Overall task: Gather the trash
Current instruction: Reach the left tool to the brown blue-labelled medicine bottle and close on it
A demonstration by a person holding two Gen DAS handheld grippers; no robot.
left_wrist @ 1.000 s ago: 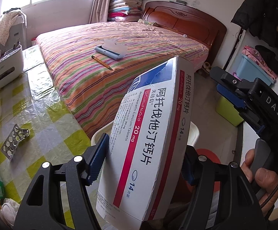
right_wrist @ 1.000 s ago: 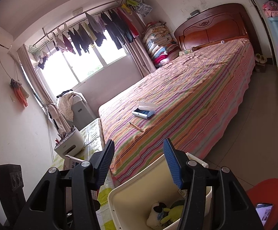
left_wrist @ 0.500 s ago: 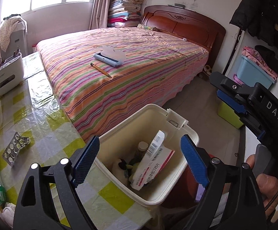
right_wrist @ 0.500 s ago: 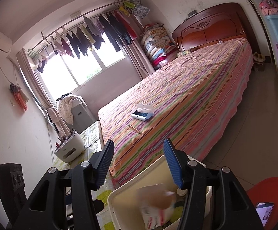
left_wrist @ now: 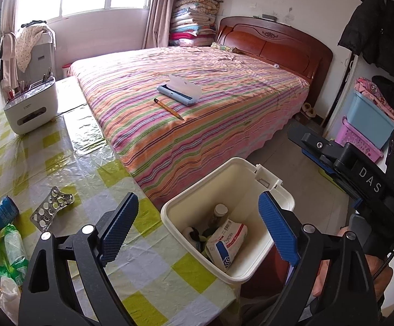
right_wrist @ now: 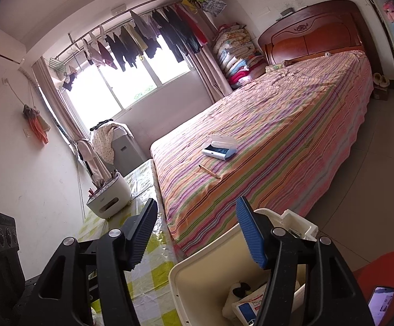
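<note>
A cream trash bin [left_wrist: 251, 171] stands at the table's right edge, also in the right wrist view [right_wrist: 197, 277]. Inside lie a white medicine box [left_wrist: 225, 240], a small bottle [left_wrist: 218, 212] and other bits. My left gripper [left_wrist: 197, 228] is open and empty, above the bin's near left side. My right gripper [right_wrist: 197, 233] is open and empty, above the bin's rim. On the table lie a silver pill blister pack [left_wrist: 51, 209], a blue wrapper [left_wrist: 2, 213] and a crumpled green plastic bag [left_wrist: 6, 252].
The table has a yellow-checked plastic cloth [left_wrist: 61, 163]. A white utensil holder [left_wrist: 31, 104] stands at its far end. The striped bed [left_wrist: 197, 103] beside it bears a blue case [left_wrist: 179, 92] and a pencil [left_wrist: 168, 108]. Storage boxes [left_wrist: 368, 125] stand right.
The left gripper let go of the medicine box; it fell into the bin and settled on its side. The left gripper opened wide and pulled back. The right gripper barely moved.
</note>
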